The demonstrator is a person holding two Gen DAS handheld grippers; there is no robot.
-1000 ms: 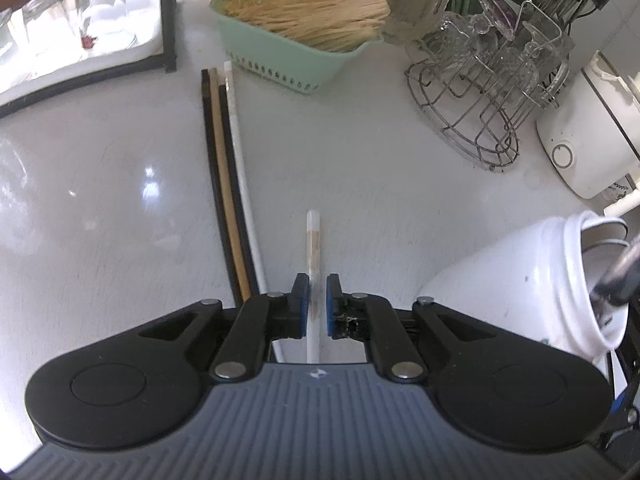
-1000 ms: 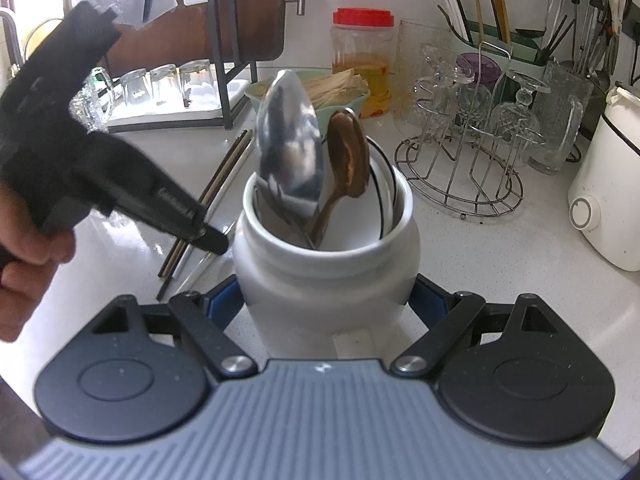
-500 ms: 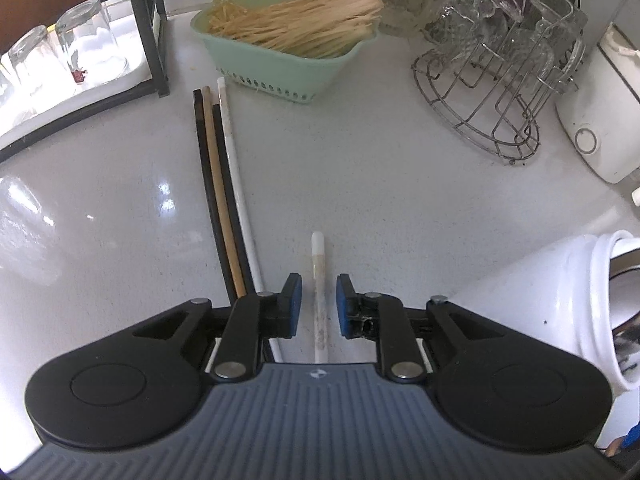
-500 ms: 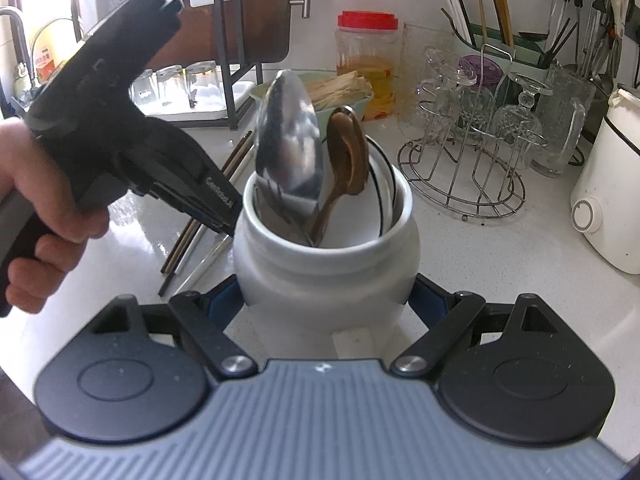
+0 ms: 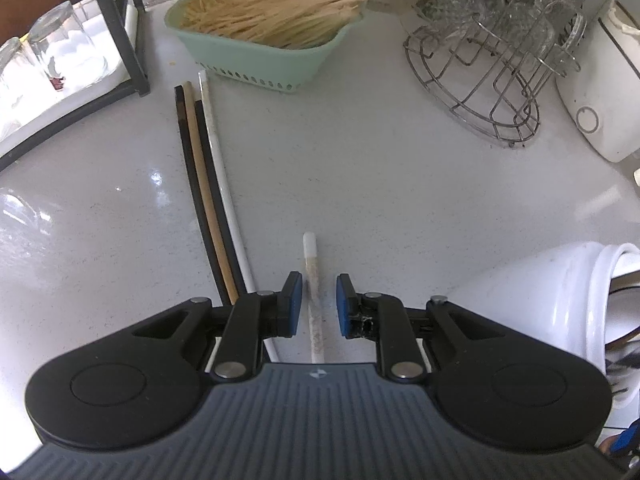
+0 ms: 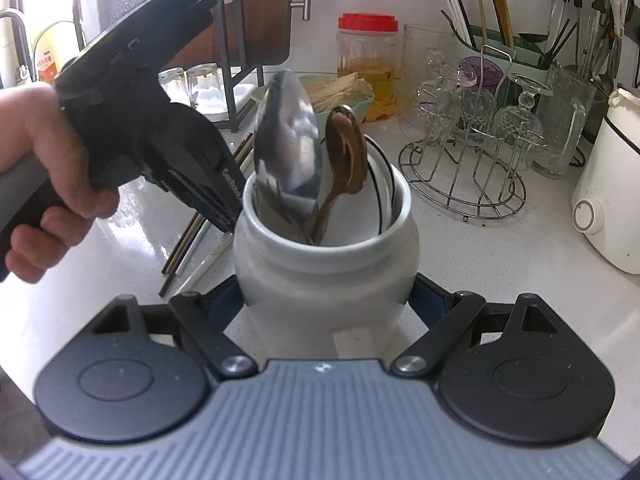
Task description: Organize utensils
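- The white jar (image 6: 326,248) serves as the landmark: it stands on the tabletop (image 5: 380,184) with a large metal spoon (image 6: 286,136) and a brown spoon (image 6: 346,152) sticking out of its mouth.
- The right gripper (image 6: 326,300) has its jaws clamped on the lower body of the white jar, one pad on each side, steadying it.
- The white chopstick (image 5: 312,280) lies flat on the tabletop just to the left of the white jar, apart from it.
- The left gripper (image 5: 316,304) points steeply down over this chopstick, with its jaws slightly apart; they have just been opening, and the chopstick lies between the pads without being pressed by either.
- The chopstick's long axis runs along the gripper's pointing line, away from the camera, so the jaws straddle it across its width, a fair line-up for closing on it.
- Four more chopsticks (image 5: 204,184), two black, one tan and one white, lie side by side further left of the white jar, roughly parallel to the lone one.
- The left gripper is by far the nearer to the loose chopsticks; the right one is taken up with the jar.
- Judged from this, the step in hand is picking up the lone chopstick to put it into the white jar.
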